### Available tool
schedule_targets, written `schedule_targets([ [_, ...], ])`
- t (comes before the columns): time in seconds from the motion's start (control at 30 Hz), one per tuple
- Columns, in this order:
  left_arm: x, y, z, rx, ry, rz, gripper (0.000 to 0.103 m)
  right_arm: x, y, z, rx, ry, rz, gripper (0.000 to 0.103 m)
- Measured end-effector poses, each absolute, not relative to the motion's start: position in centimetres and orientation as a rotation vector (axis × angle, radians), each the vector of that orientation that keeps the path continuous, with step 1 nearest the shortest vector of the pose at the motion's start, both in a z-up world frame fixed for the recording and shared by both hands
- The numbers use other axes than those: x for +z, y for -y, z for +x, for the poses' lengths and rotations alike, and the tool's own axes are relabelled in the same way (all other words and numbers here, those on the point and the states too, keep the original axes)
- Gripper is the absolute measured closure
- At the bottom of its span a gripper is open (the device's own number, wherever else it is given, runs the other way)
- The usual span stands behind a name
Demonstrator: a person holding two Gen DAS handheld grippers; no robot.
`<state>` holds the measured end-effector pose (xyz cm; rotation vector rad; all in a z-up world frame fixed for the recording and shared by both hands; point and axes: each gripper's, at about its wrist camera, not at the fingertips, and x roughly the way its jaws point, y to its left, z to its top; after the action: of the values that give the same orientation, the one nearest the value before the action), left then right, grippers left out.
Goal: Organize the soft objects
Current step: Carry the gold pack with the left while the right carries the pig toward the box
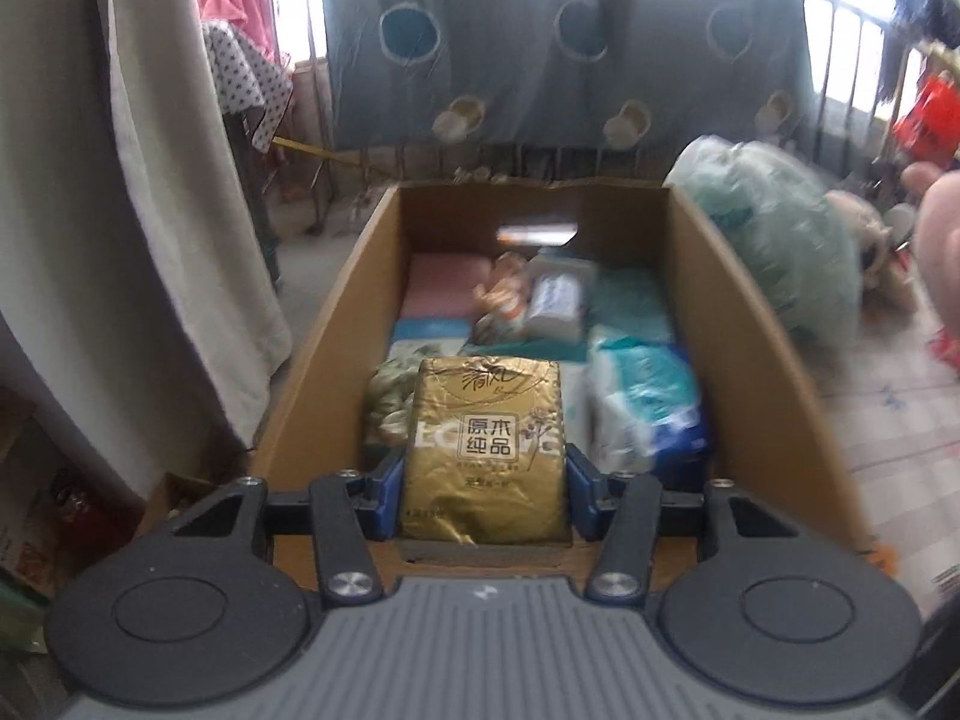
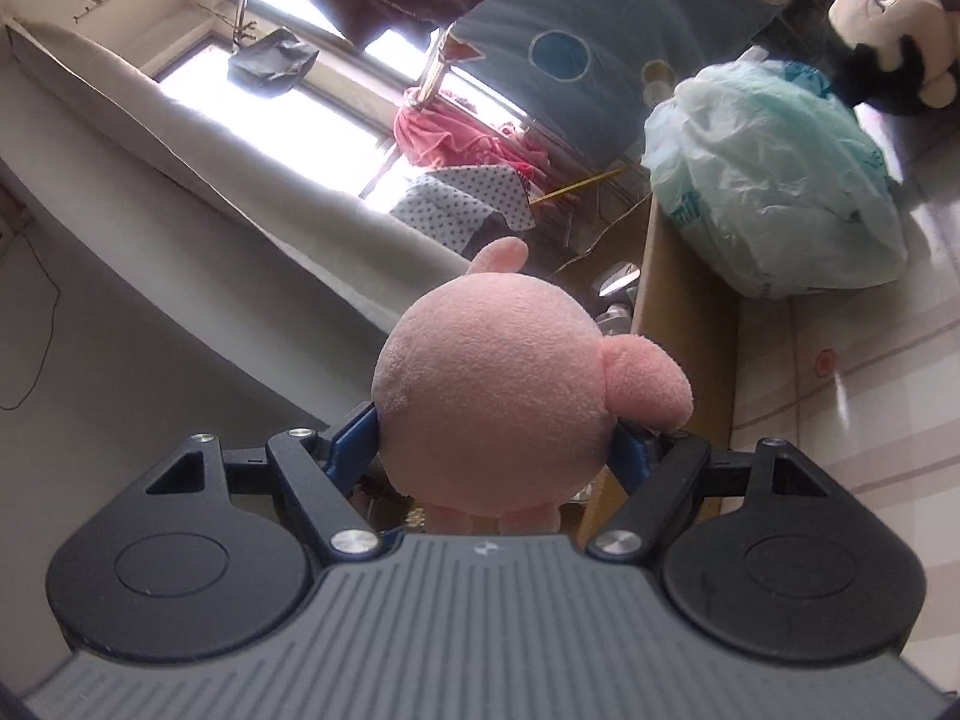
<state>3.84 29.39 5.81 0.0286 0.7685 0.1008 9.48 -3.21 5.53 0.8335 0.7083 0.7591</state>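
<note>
Left wrist view: our left gripper [image 1: 485, 483] pinches a gold tissue pack [image 1: 485, 450] between its blue pads, one pad pressed on each long side. We hold the pack over the near end of an open cardboard box [image 1: 708, 324]. Inside the box, just beyond the pack, we see a blue-and-white soft package [image 1: 648, 408] on the right and a greenish patterned bundle [image 1: 390, 396] on the left, with a pink folded cloth [image 1: 441, 291] and a small white packet [image 1: 555, 303] further in. Outside the box's right wall sits a filled pale green plastic bag [image 1: 774, 240], touching the wall. A blue quilt with round patches [image 1: 558, 54] hangs over a railing behind the box.

In the right wrist view, our right gripper [image 2: 501, 456] is closed on a pink plush toy [image 2: 498, 402], its blue pads squeezing the round body from both sides, and the view is strongly tilted. Beyond the toy we see the edge of the same cardboard box [image 2: 660, 276], with the plastic bag [image 2: 774, 180] just beside it. A black-and-cream plush doll [image 2: 888, 36] lies past the bag, apparently touching it.
</note>
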Motion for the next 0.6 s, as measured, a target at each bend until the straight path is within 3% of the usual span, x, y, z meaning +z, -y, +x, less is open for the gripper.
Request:
schedule_targets([
  [0.13, 3.2, -32.7, 8.5, 0.168, -0.923, -0.003, 0.045, 6.2, -1.0, 11.1, 0.769, -0.777, 0.775, 0.025],
  [0.23, 1.8, -33.8, 10.5, 0.216, -1.015, 0.022, 0.028, 6.9, -3.7, 11.4, 0.779, -0.803, 0.682, 0.025],
  [0.3, 1.0, -34.1, 11.3, 0.205, -1.085, 0.057, 0.031, 7.0, -5.1, 11.6, 0.791, -0.828, 0.657, 0.025],
  [0.4, 1.1, -33.2, 11.1, 0.199, -1.082, 0.166, 0.044, 6.9, -7.0, 12.1, 0.791, -0.875, 0.601, 0.025],
  [0.6, 4.0, -34.0, 7.8, 0.16, -0.952, 0.035, 0.041, 7.2, -12.1, 14.9, 0.828, -0.965, 0.417, 0.025],
])
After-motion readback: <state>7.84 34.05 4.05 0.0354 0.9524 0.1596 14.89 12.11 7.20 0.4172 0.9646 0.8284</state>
